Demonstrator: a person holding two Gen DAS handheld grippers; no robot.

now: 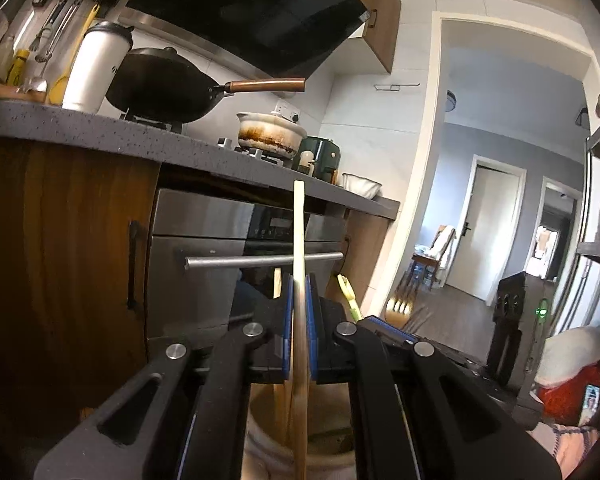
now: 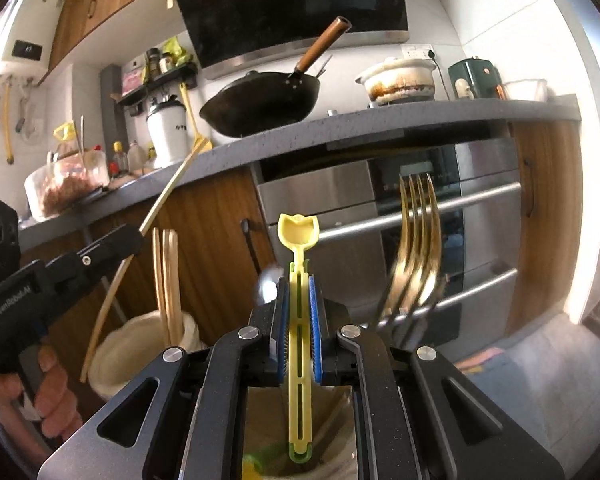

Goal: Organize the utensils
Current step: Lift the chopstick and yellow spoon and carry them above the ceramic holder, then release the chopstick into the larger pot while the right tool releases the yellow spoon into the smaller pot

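My left gripper point(image 1: 299, 300) is shut on a pale wooden chopstick point(image 1: 299, 224) that stands upright over a cream holder point(image 1: 260, 452) with more chopsticks point(image 1: 278, 404) in it. In the right wrist view the left gripper point(image 2: 134, 236) holds that chopstick point(image 2: 168, 196) slanted beside the cream holder point(image 2: 112, 364), which holds other chopsticks point(image 2: 167, 280). My right gripper point(image 2: 299, 300) is shut on a yellow plastic spoon point(image 2: 298, 232), upright over a second container point(image 2: 336, 420). Gold forks point(image 2: 416, 240) stand just to its right and also show in the left wrist view point(image 1: 400, 304).
A grey countertop point(image 2: 380, 120) carries a black wok point(image 2: 260, 100), a stained white pot point(image 2: 400, 80), a white flask point(image 2: 166, 132) and a green appliance point(image 2: 474, 78). Below are a steel oven point(image 2: 420, 216) with bar handles and wooden cabinets point(image 2: 204, 216). A doorway point(image 1: 500, 200) opens on the right.
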